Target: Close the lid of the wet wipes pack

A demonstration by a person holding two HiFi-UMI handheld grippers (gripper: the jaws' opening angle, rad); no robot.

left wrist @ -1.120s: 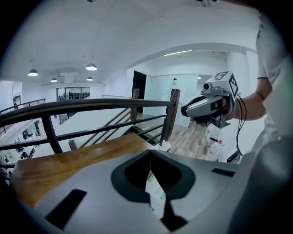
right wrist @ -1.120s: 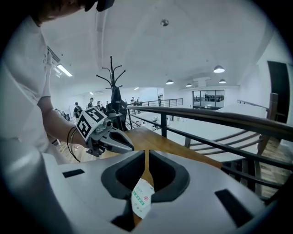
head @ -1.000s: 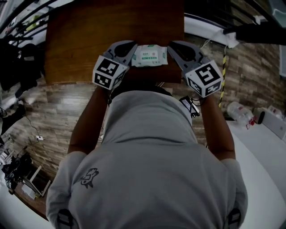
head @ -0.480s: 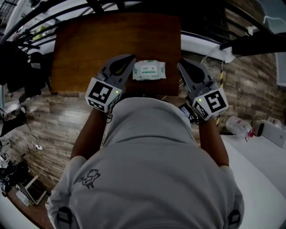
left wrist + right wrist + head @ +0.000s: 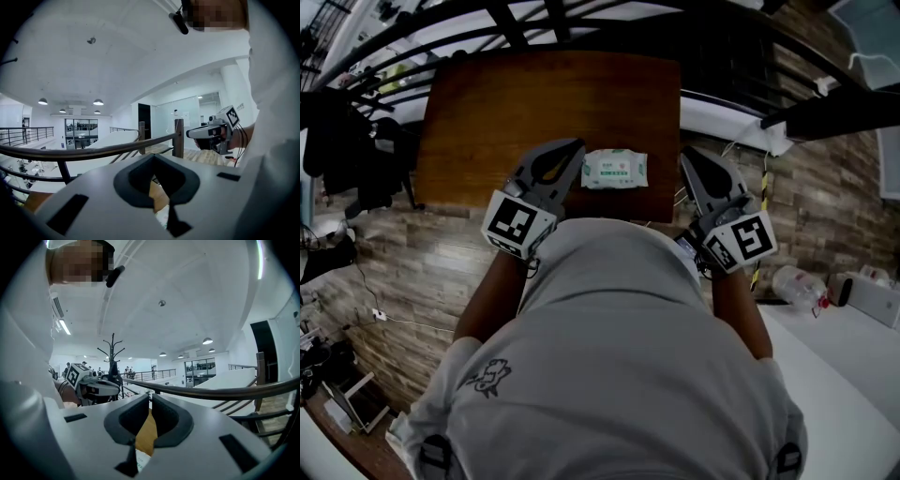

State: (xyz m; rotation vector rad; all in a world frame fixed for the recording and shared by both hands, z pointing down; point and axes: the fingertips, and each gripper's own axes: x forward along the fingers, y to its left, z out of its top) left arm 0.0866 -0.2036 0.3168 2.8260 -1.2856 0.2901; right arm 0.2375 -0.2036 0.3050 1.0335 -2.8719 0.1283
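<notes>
Wooden table (image 5: 487, 112) bears the wet wipes pack (image 5: 614, 170), lying between the left gripper (image 5: 575, 147) and right gripper (image 5: 685, 154), touching neither. Both are clenched, empty. Pack looks flat-topped; closing judged done, and the next move calls for confirming it.

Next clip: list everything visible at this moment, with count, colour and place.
wet wipes pack: one, white and green, near edge of the table
table: one, brown wood, ahead of the person
floor: grey-brown planks, around the table
railing: one, dark, beyond the table
coat stand: one, black, past the railing
bottle: one, clear, far right
shirt: one, grey, on the person
left gripper: one, grey, shut, empty, left of the pack
right gripper: one, grey, shut, empty, right of the pack
</notes>
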